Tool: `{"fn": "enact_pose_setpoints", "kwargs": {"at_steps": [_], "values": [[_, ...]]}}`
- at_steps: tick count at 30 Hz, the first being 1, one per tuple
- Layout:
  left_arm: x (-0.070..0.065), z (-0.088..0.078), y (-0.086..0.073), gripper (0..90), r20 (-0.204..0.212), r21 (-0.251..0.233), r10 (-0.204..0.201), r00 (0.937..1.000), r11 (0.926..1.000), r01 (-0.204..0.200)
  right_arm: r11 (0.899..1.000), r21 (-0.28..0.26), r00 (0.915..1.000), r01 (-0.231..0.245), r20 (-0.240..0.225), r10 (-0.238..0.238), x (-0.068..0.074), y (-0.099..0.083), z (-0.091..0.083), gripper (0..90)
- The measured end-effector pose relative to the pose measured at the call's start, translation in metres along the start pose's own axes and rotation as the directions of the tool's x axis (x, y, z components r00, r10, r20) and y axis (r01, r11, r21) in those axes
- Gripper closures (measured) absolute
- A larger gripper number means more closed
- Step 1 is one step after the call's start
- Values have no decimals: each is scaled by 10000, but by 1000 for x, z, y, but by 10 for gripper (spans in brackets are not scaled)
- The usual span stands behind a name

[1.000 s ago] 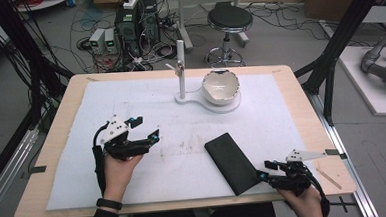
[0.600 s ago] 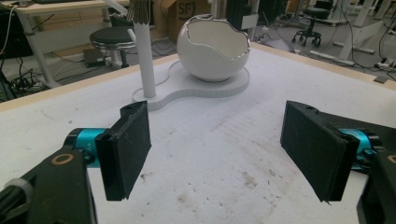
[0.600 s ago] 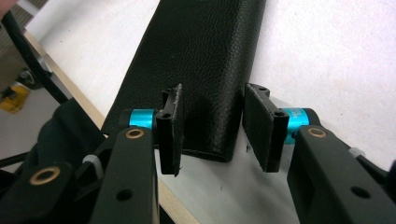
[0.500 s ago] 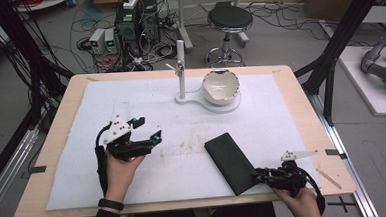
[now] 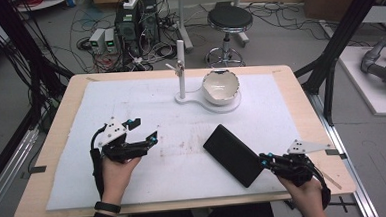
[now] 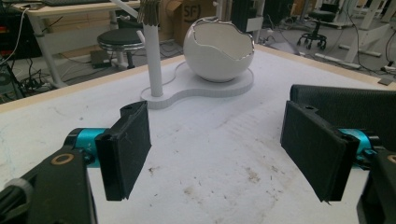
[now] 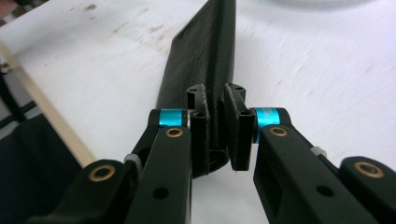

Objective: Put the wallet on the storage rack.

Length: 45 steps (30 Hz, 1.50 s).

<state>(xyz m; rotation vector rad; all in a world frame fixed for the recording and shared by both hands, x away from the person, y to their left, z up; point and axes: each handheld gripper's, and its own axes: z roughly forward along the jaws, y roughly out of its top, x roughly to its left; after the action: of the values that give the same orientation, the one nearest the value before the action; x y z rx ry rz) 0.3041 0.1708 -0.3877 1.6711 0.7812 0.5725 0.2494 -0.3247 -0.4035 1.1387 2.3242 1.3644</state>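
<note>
In the high view, the person's left hand [image 5: 115, 168] comes up from the bottom left of the frame and holds the left gripper [image 5: 141, 131] above the white mat [image 5: 145, 103], angled toward the upper right; its jaws stand wide apart with nothing between them. In the left gripper view, bare mat lies between the two pads, with the white eggshell-shaped bowl [image 6: 218, 50] and a white post [image 6: 153, 60] on their shared base at the top of the frame. At the lower right of the high view, the right hand [image 5: 303, 193] holds the right gripper [image 5: 264, 158] pointing left. Its jaws are closed on the near edge of the flat black case [image 5: 233, 155], which lies diagonally at lower centre, and the right gripper view shows the case [image 7: 205, 60] pinched between both pads.
</note>
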Motion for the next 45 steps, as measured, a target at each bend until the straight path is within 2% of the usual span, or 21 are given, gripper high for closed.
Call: {"fn": "enact_pose_setpoints", "kwargs": {"at_steps": [2,4,6,7,9,14,19,21,26,28,29,30,33,38,42,45], "values": [[0,-1,0,243,-50,-34,-52,10000,10000,52,9995,-285,9997,111,232,-105,-1,4,-4,833],[0,-2,0,243,-78,-29,-35,10000,10000,35,9979,-544,9972,361,672,-325,-2,10,-9,833],[0,-3,0,243,-86,-48,-21,10000,10000,21,9945,-671,9908,810,1142,-730,0,15,-11,834],[0,-3,0,243,-103,-57,-23,9999,10000,23,9897,-815,9825,1180,1545,-1044,3,18,-12,833],[0,-3,0,243,-94,-52,-24,10000,10000,24,9879,-830,9799,1309,1621,-1162,4,19,-12,833],[1,-1,0,243,-36,-37,-36,10000,10000,35,9782,-908,9743,1870,1448,-1728,10,13,-11,830],[-1,5,1,243,54,-30,-28,10000,10000,28,9747,-891,9729,2048,1280,-1927,16,8,-10,824],[-2,7,1,243,115,12,12,9999,10000,-12,9728,-835,9729,2159,1025,-2071,16,7,-10,812],[-3,9,1,243,200,32,27,9998,10000,-28,9659,-934,9688,2415,806,-2344,19,5,-9,778],[-4,10,1,243,189,30,30,9998,10000,-31,9672,-956,9705,2352,780,-2283,19,4,-9,758],[-4,10,1,243,193,39,34,9998,10000,-35,9720,-866,9745,2185,707,-2128,18,4,-7,701],[-3,10,1,243,195,47,40,9998,10000,-41,9720,-866,9745,2185,707,-2128,18,4,-7,701],[-3,9,1,243,207,42,30,9998,10000,-31,9779,-750,9792,1951,724,-1898,17,2,-2,580],[-2,8,0,243,178,49,6,9998,10000,-6,9813,-691,9816,1795,783,-1741,17,2,1,516],[-2,8,0,243,164,65,3,9999,10000,-4,9871,-620,9864,1475,818,-1423,15,0,4,440],[-2,8,-1,243,165,81,3,9999,10000,-5,9892,-530,9879,1369,809,-1324,14,-2,6,430]]}}
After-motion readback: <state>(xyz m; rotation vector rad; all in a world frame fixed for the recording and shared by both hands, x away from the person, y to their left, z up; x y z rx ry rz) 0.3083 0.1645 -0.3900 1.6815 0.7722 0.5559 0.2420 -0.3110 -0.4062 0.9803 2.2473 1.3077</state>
